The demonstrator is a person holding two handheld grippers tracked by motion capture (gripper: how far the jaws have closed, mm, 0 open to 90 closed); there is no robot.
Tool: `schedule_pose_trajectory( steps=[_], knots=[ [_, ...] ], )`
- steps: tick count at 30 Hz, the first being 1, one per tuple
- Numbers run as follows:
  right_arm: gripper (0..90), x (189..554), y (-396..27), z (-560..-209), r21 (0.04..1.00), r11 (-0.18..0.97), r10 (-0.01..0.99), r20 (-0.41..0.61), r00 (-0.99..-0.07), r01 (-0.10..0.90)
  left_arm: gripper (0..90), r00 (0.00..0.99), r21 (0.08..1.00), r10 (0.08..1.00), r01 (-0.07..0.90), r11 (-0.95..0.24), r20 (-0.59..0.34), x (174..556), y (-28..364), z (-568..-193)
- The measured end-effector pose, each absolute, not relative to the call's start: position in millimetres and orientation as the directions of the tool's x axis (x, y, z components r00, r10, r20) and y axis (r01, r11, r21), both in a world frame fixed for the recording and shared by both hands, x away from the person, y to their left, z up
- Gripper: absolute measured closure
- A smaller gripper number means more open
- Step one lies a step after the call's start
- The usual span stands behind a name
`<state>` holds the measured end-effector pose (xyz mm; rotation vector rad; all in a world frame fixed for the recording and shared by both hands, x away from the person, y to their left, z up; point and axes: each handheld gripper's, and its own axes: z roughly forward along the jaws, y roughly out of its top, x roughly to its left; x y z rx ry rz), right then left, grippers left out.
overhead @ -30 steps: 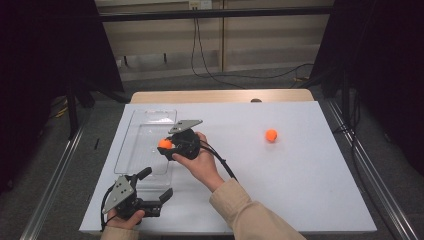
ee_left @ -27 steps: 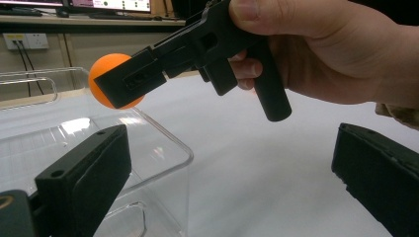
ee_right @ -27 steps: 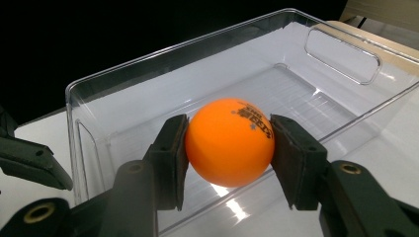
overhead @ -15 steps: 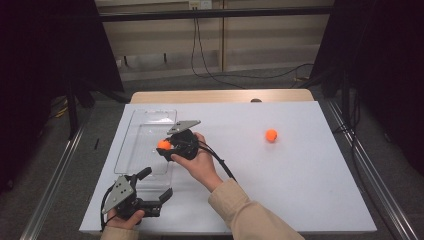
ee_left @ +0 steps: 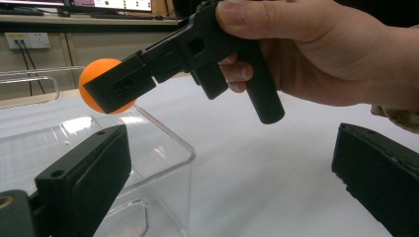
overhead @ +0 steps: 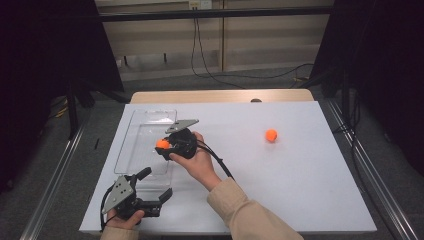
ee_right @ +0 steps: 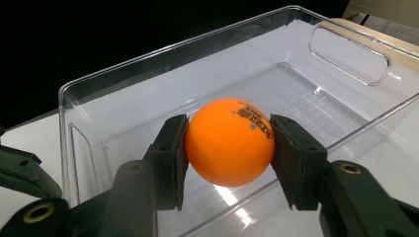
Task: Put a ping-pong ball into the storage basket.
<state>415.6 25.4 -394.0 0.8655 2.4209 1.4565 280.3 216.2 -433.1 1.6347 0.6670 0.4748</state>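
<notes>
A: High view puts the right gripper (overhead: 167,146) over the near right edge of the clear bin (overhead: 131,150), with an orange ball (overhead: 162,144) at its tip. Is that ball really pinched?

B: Yes. Right gripper view has both pads pressed on the ball (ee_right: 230,141), 1 on each side, and the ball hangs above the bin's floor, just inside its near wall (ee_right: 89,143).

A: Does it touch the bin?

B: No. Left gripper view shows the ball (ee_left: 99,81) in the air above the bin's rim (ee_left: 168,140), clamped by the right gripper (ee_left: 123,84), with a hand (ee_left: 316,54) wrapped around the grip.

A: And the left gripper?

B: It sits low at the table's near left corner (overhead: 150,192), just short of the bin's near end, held in a hand (overhead: 122,220). Its jaws stand wide apart with nothing between them.

A: Any other ball?

B: 1 more, the 2nd ball (overhead: 271,135), lies alone on the white table (overhead: 300,190), well to the right of the bin.
</notes>
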Motion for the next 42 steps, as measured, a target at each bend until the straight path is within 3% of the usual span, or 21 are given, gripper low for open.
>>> schedule_pose_trajectory(
  steps=[42],
  knots=[
    [51.0,421.7,36.1,-397.6,0.850,0.354,0.563,0.140,-0.815,0.390,1.6,0.747,0.983,0.661,0.160,-0.087,-0.063,280.2,216.3,-433.3]
  ],
)
